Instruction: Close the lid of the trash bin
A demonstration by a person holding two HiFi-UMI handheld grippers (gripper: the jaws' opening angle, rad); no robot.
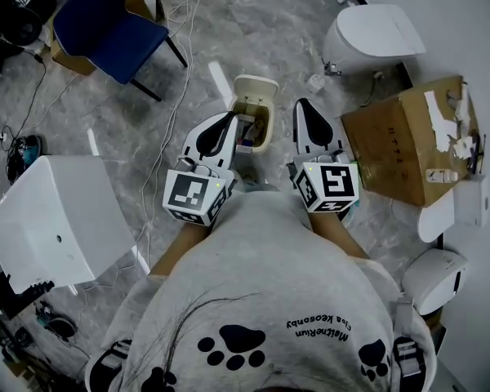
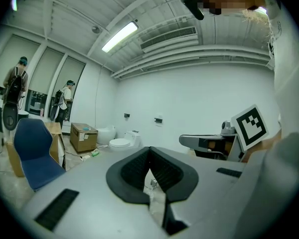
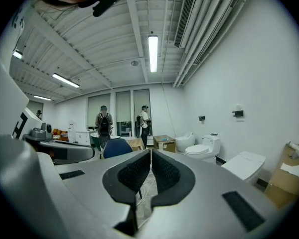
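Note:
A small cream trash bin (image 1: 262,129) stands on the grey floor just ahead of me, its lid (image 1: 256,87) tipped up at the far side so the inside shows. My left gripper (image 1: 228,118) is held at the bin's left edge and my right gripper (image 1: 303,104) a little to the bin's right. Both are shut with nothing between the pads. In the left gripper view the jaws (image 2: 149,152) meet in a closed V, and so do those in the right gripper view (image 3: 150,154). Both gripper views look out across the room, and the bin is hidden from them.
A blue chair (image 1: 106,23) stands at the far left, with cables (image 1: 175,39) trailing over the floor. A white tub (image 1: 53,219) is near left. A toilet (image 1: 376,35) and a torn cardboard box (image 1: 408,141) sit to the right. People (image 3: 103,121) stand far off.

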